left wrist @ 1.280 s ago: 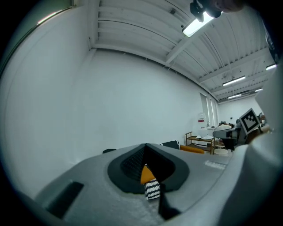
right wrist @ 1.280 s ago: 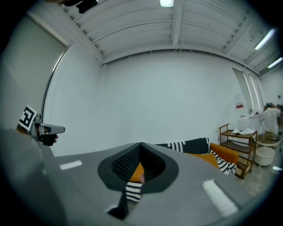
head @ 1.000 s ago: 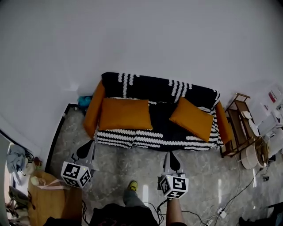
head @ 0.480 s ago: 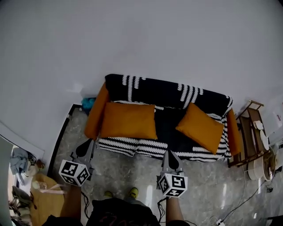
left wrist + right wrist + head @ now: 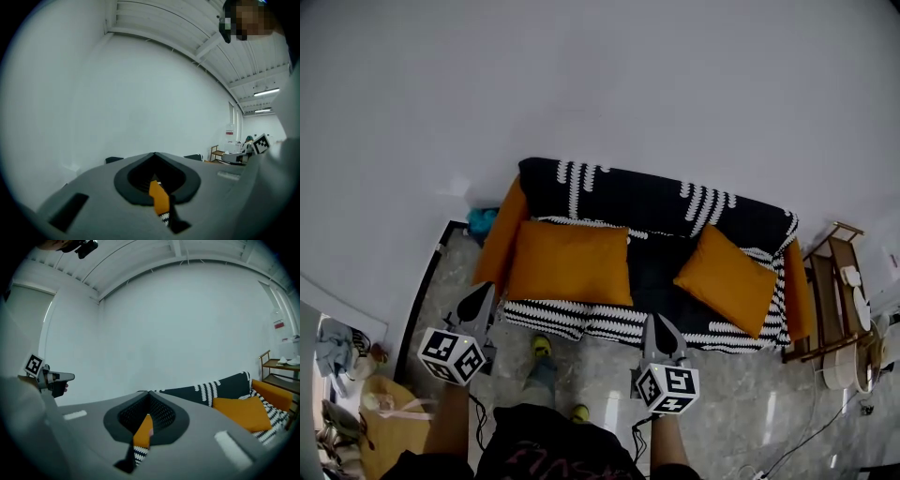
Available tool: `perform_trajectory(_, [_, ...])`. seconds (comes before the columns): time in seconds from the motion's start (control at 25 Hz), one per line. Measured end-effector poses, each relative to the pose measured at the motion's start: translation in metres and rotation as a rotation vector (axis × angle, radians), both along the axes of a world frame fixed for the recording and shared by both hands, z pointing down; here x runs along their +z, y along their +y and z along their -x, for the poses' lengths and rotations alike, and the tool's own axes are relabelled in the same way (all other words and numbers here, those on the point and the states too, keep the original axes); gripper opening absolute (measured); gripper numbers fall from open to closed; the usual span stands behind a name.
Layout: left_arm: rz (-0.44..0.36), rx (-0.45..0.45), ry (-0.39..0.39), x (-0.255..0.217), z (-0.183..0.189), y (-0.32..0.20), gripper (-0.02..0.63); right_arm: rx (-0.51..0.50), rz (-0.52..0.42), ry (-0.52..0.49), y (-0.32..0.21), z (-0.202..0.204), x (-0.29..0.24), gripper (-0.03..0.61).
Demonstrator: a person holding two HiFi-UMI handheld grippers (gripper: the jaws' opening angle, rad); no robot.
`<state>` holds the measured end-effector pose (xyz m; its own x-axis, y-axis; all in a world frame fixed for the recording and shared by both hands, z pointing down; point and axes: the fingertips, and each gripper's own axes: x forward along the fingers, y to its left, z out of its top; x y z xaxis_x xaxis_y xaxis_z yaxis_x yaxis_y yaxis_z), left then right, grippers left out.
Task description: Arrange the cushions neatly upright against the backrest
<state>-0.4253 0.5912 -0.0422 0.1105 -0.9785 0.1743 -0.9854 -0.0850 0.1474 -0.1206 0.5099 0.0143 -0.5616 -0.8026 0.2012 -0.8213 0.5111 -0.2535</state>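
Both cushions lay on the seat of the sofa (image 5: 581, 317), ahead of the person and beyond both tools. The left cushion (image 5: 569, 262) covered the left half of the seat. Its long axis ran left to right, parallel to the backrest (image 5: 656, 202), and its far edge sat close under that backrest. It looked to be lying back rather than standing. The right cushion (image 5: 727, 279) sat on the right half, turned corner-on, so its long axis ran diagonally from far left to near right. Its right corner was close to the right armrest (image 5: 798, 291).

The left hand-held gripper (image 5: 478, 292) hovered over the floor (image 5: 741, 384) just off the sofa's near left corner, with its jaws pressed together and nothing between them. The left cushion lay ahead of it and a little to the right. The right hand-held gripper (image 5: 657, 323) was likewise closed and empty at the seat's near edge, pointing at the dark gap between the 2 cushions. The right cushion lay ahead and to its right. The orange sliver behind each pair of tips was the sofa beyond, not something held.

Each hand seemed nearer the cushion on its own side. The jaws would likely need to part first. The left cushion would then want tipping up by an edge, while the right 1 would want squaring to the backrest.
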Motion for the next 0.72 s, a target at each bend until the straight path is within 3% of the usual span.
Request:
perform_trajectory(0.16, [0.015, 0.008, 0.021, 0.023, 0.022, -0.041, 0.005, -0.034, 0.012, -0.004, -0.034, 0.022, 0.01, 0.012])
perform_trajectory(0.32, [0.043, 0.006, 0.034, 0.053, 0.059, -0.097, 0.005, -0.005, 0.022, 0.04, -0.088, 0.051, 0.031, 0.014])
perform_trajectory(0.52, [0.15, 0.022, 0.008, 0.1, 0.102, -0.157, 0.005, 0.012, 0.081, 0.108, -0.147, 0.09, 0.06, 0.014])
perform_trajectory(0.72, [0.252, 0.057, -0.025, 0.14, 0.15, -0.218, 0.005, 0.032, 0.152, 0.102, -0.211, 0.132, 0.091, 0.014])
